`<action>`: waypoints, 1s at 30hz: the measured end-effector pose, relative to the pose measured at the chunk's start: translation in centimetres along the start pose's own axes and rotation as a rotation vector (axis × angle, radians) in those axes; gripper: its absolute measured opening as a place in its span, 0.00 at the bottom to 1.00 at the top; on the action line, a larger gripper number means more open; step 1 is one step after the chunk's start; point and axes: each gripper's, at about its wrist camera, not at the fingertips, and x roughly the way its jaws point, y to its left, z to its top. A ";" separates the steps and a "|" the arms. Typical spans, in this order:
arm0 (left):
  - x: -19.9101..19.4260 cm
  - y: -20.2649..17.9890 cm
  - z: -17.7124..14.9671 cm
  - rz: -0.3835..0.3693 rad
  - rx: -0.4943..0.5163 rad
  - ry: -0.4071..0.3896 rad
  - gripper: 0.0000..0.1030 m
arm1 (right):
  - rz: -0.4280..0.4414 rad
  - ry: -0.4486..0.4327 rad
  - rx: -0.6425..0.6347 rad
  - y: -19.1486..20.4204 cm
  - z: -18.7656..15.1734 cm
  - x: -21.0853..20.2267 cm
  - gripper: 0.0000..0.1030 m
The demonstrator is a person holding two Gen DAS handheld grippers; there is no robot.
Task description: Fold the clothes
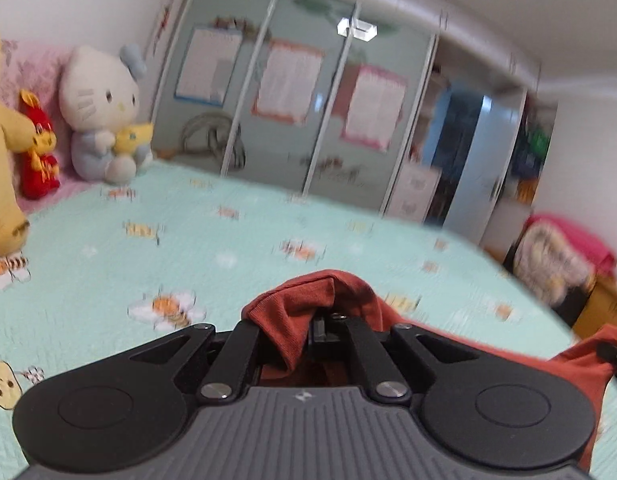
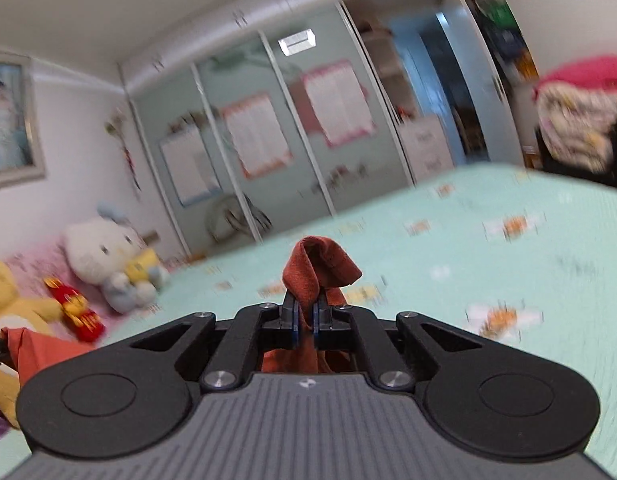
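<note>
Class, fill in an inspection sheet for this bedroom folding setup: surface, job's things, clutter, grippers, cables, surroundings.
Surface: bed with mint quilt, flower and bee print.
Job's things: one rust-red garment, held up off the quilt by both grippers.
Clutter: white cat plush, yellow plush and red plush at the bed's far left.
Grippers: left gripper draped in the garment, fingers hidden; right gripper shut on a fold.
Cables: nothing seen.
Surroundings: sliding-door wardrobe with posters; pile of bedding at right.

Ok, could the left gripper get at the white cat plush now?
Probably not: the left gripper is shut on the rust-red garment, and the white cat plush sits far across the bed.
</note>
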 end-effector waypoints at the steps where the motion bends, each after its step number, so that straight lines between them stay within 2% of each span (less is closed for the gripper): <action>1: 1.5 0.7 -0.9 0.017 -0.015 0.065 0.03 | -0.029 0.036 -0.003 -0.4 -1.4 1.5 0.06; 4: 6.0 2.7 -3.5 0.068 -0.060 0.259 0.09 | -0.084 0.184 0.032 -2.0 -5.4 5.4 0.15; 6: 7.8 4.3 -6.1 0.084 -0.123 0.418 0.14 | -0.119 0.275 0.060 -3.5 -7.9 7.0 0.27; 7: 8.0 5.1 -7.0 0.081 -0.143 0.437 0.17 | -0.126 0.314 0.077 -4.1 -8.8 7.3 0.31; 8: 7.6 5.9 -7.9 0.086 -0.154 0.435 0.30 | -0.132 0.350 0.098 -4.8 -9.7 7.3 0.38; 9: 7.0 6.7 -8.6 0.103 -0.168 0.427 0.43 | -0.133 0.373 0.120 -5.4 -10.4 6.9 0.38; 11: 5.2 8.1 -9.6 0.098 -0.222 0.402 0.52 | -0.116 0.389 0.158 -6.3 -11.5 5.6 0.41; 13: 3.7 9.2 -10.4 0.078 -0.283 0.389 0.53 | -0.099 0.396 0.188 -7.2 -12.6 3.8 0.48; 18: -0.8 10.6 -13.9 0.035 -0.445 0.389 0.57 | -0.051 0.414 0.308 -8.9 -15.0 0.0 0.52; 21: -2.6 9.8 -15.9 -0.016 -0.470 0.420 0.57 | -0.017 0.424 0.394 -9.8 -16.3 -2.1 0.52; 24: -4.4 8.0 -17.6 -0.086 -0.407 0.460 0.57 | 0.015 0.435 0.459 -10.5 -17.6 -4.2 0.52; 28: -7.8 5.1 -18.9 -0.136 -0.196 0.474 0.58 | 0.033 0.444 0.268 -7.9 -17.3 -7.0 0.54; 30: -9.3 3.8 -19.4 -0.167 -0.109 0.470 0.62 | 0.045 0.445 0.168 -6.6 -17.1 -8.3 0.60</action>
